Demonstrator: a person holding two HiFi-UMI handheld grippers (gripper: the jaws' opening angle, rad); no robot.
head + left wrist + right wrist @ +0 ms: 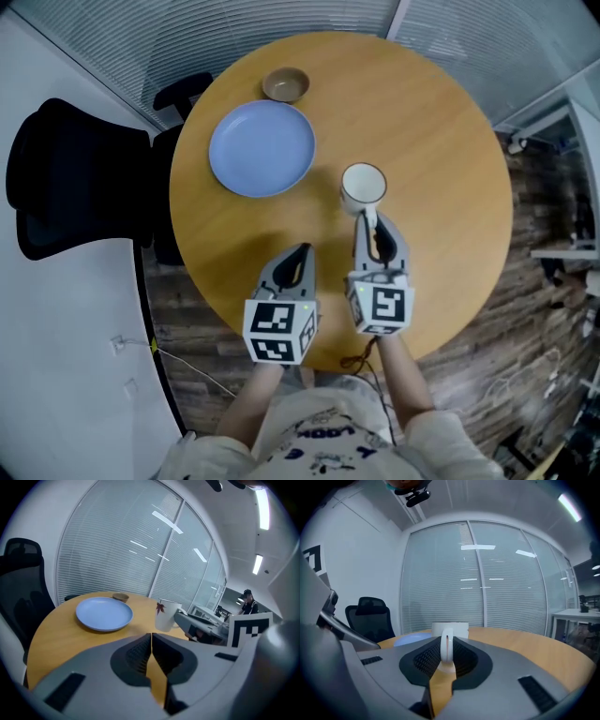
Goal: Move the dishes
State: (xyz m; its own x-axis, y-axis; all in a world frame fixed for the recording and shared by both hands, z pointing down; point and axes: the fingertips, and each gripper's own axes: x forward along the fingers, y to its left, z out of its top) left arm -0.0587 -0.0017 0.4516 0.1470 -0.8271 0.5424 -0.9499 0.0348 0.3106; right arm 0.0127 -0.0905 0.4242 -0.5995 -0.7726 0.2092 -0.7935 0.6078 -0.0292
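While the right gripper [369, 225] has its jaws clenched on the handle of the white mug [363, 187], upright near the bench [441, 178] centre, the left gripper [301, 253] hovers beside it w/ jaws pressed together, nothing btwn them. The blue plate [262, 148] & small brown bowl [285, 84] sit farther back-left.

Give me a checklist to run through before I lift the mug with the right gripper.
1. The mug stands upright on the table: ok.
2. The right gripper is shut on the handle: ok.
3. The left gripper is shut, empty and apart from the mug: ok.
4. The plate and the bowl sit apart from the mug: ok.
5. The mug is empty: cannot tell.
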